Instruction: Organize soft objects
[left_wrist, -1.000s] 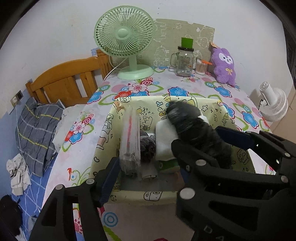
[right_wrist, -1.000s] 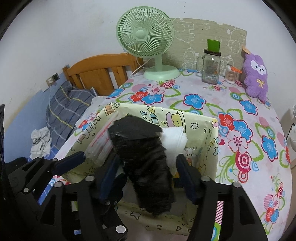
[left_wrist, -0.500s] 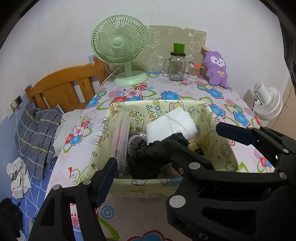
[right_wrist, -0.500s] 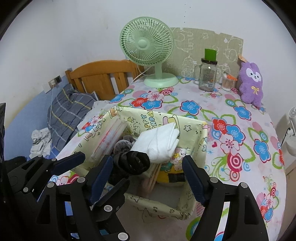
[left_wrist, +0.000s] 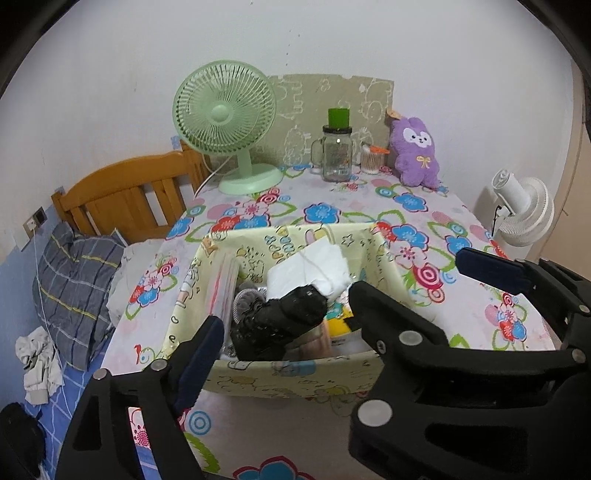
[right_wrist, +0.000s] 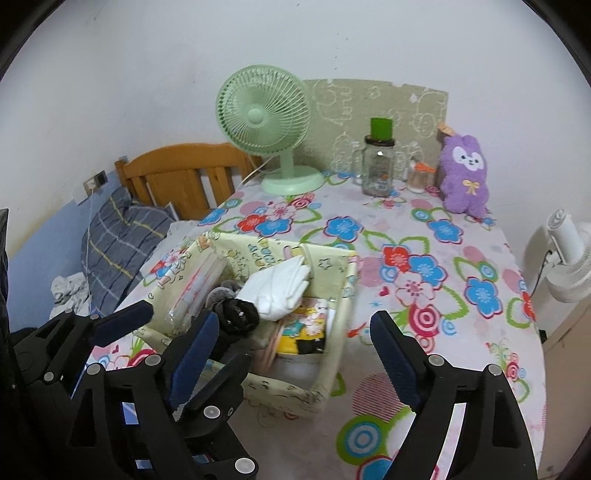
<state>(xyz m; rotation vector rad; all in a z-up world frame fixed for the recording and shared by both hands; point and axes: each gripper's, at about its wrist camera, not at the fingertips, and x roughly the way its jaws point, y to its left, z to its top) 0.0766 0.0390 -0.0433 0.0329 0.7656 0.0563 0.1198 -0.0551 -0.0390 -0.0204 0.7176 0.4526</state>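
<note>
At the table's (right_wrist: 461, 332) near-left corner, the left gripper (left_wrist: 288, 317) gapes wide and empty. The black roll (left_wrist: 282, 326) and white bundle (left_wrist: 310, 271) sit packed in the fabric bin (left_wrist: 295, 376), tidied. The right gripper (right_wrist: 291, 332) also spreads wide.

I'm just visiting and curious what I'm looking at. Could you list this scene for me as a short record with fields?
Setting: table with flowered cloth, beside a bed
Container: yellow cartoon-print fabric box
Inside box: black rolled item, white folded cloth, other items
Left gripper: open, empty, at the box's near side
Right gripper: open, empty
Back of table: green fan, glass jar, purple plush toy
</note>
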